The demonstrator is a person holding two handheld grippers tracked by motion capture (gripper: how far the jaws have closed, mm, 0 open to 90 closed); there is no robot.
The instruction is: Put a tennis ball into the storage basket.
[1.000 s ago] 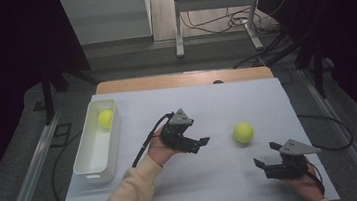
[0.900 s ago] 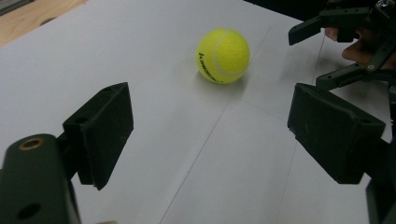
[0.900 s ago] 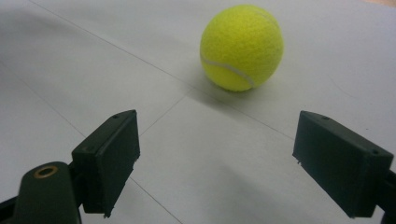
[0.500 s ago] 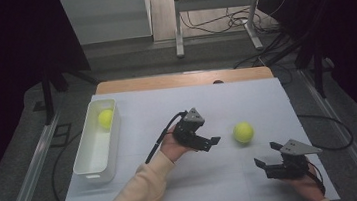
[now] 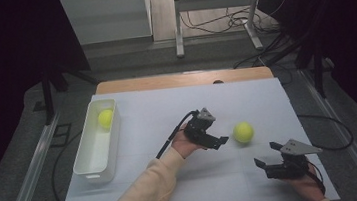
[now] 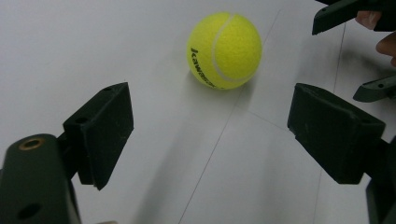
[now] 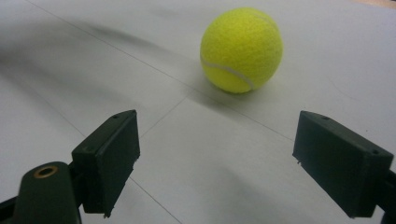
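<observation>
A fuzzy yellow-green tennis ball with a white seam and black lettering lies on the white sheet that covers the desk, right of the sheet's middle. Everything else is placed against this ball.

The left hand-held gripper, black and carried by a hand in a pale peach sleeve, sits just to the left of the ball, with its tips pointing toward it. In the left gripper view the jaws stand apart with nothing between them, and the ball lies on the sheet beyond the pads, clear of both (not touched by either). So this hand-held gripper is open and empty.

The right hand-held gripper, black with a grey three-cornered plate on top, rests nearer the person than the ball and a little to its right, close by but apart from it. In the right gripper view its jaws are also spread wide and hold nothing; the ball lies ahead of them on the sheet, beyond the pads.

Well to the left of the ball, near the sheet's left edge, stands a long white plastic tub. A second yellow-green tennis ball lies inside it at its far end.
</observation>
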